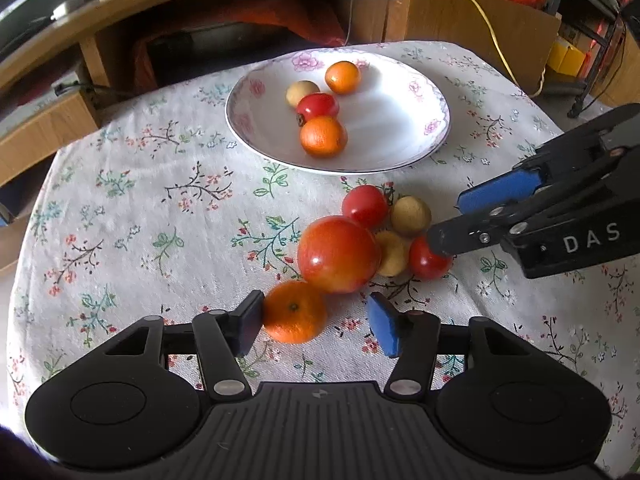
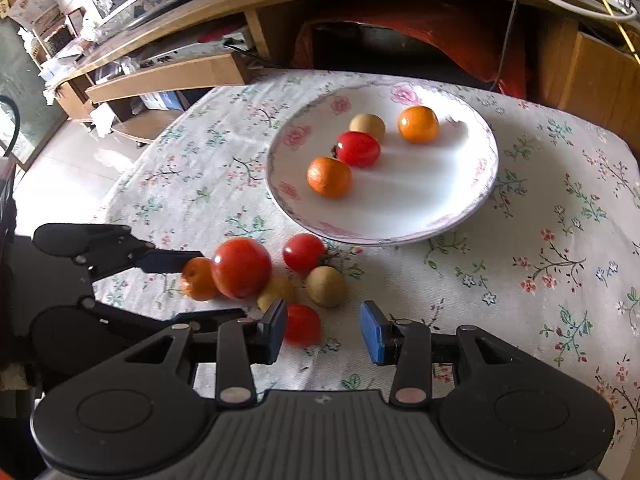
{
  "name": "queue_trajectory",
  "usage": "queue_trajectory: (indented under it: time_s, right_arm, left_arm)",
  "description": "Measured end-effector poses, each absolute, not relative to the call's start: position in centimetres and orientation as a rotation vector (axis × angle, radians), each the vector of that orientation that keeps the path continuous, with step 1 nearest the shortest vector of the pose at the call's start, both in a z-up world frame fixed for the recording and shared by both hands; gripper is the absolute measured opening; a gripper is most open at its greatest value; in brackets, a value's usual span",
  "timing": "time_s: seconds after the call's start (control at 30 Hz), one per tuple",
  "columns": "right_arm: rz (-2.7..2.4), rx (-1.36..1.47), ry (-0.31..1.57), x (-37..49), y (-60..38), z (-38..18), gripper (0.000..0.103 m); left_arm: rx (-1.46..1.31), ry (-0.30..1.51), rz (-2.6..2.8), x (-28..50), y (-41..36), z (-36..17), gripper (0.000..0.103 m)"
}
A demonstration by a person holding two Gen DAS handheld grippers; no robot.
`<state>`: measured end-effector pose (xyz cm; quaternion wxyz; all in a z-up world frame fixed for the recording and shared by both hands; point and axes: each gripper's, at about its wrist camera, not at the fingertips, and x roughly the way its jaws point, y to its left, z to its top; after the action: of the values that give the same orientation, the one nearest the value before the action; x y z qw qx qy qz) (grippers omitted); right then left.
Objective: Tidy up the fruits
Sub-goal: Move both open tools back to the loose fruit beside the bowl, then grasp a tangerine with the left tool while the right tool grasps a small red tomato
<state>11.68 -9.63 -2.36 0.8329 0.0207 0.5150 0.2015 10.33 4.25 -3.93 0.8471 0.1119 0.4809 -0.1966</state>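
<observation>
Tongs (image 1: 316, 320) over floral tablecloth (image 1: 140, 208) — wooden desk (image 1: 100, 28) behind.

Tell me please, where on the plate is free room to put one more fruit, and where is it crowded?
The plate is bare on its right half and along its near rim, right of the near orange and below the far orange. Its left part is crowded: both oranges, the small tomato and a tan fruit. The cloth right of the plate is also bare.

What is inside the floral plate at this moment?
The floral plate holds four fruits: two oranges, a red tomato and a tan fruit. The tomato partly covers the tan fruit. The plate's right half is bare.
</observation>
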Motion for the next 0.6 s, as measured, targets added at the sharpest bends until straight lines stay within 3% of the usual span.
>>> queue_trajectory:
  time_s: [0.17, 0.5, 0.6]
  right_arm:
    - [0.457, 0.037, 1.097, 11.5, -9.2, -2.4, 0.04]
    - [0.505, 0.0, 1.126, 11.2, -7.9, -3.6, 0.04]
    - [0.513, -0.032, 1.124, 10.9, -7.6, -3.9, 0.032]
  left_arm:
    - [0.208, 1.015, -0.423, 10.2, 4.4, -3.7, 0.05]
    - [0.278, 1.002, -0.417, 9.9, 3.8, -3.9, 0.049]
    - [0.269, 1.006, -0.421, 10.0, 3.8, -3.9, 0.049]
